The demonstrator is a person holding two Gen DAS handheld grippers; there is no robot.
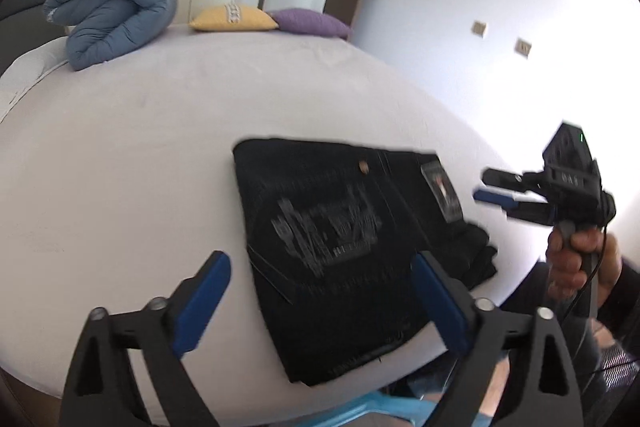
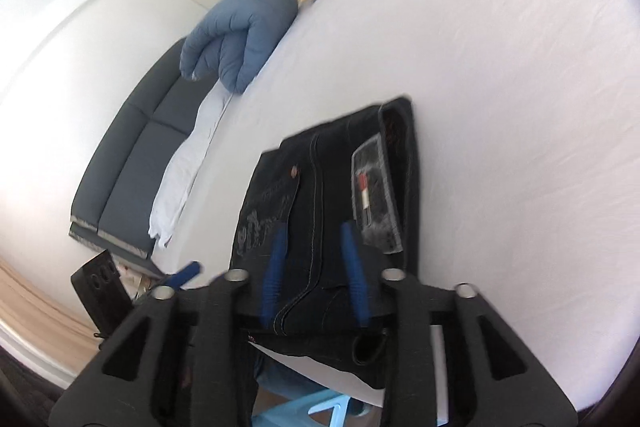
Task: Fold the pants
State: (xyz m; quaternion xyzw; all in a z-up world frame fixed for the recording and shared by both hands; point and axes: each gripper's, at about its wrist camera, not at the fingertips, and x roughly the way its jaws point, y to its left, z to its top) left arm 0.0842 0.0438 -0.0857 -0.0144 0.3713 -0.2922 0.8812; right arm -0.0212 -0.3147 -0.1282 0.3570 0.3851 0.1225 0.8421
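White bed [image 1: 140, 155] | folded black pants [image 1: 340, 247] | left tongs [image 1: 320, 291] spread wide, empty | right tongs [image 2: 316, 267] half-spread, empty

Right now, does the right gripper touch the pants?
Apart. The left wrist view shows the right gripper in the air beside the folded pants, jaws open.

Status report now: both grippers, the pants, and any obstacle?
Left gripper open, empty. Right gripper open, empty, above the pants. Folded black denim pants flat on white bed sheet, near edge. Nothing in the way.
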